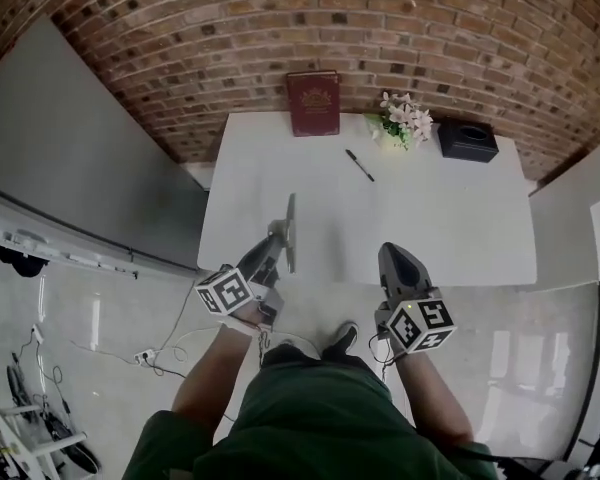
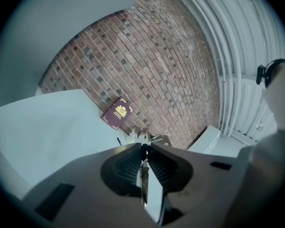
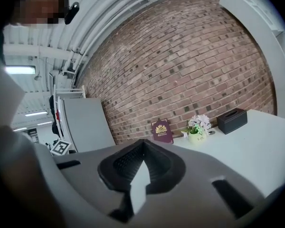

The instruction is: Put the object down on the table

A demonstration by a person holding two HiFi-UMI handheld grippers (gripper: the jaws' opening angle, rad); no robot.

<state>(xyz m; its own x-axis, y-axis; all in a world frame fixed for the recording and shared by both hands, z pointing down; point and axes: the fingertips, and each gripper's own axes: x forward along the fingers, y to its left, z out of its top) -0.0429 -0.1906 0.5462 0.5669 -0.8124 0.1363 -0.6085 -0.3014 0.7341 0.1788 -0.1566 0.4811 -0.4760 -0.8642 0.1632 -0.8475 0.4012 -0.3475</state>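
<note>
Closest to us, left gripper [image 1: 277, 238] is clamped on a thin flat grey object [image 1: 291, 218], standing on edge by the desk's [image 1: 430, 218] near-left corner. Right gripper [image 1: 392, 258] is closed, empty. We'd reach further in, tip it flat, then release gently.

All views toward table [image 1: 430, 238], brick wall [image 1: 430, 28]

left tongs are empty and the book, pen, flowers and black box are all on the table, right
Not empty: the left gripper view shows the left tongs shut on a thin grey object. The book, pen, flowers and black box are all on the table.
</note>
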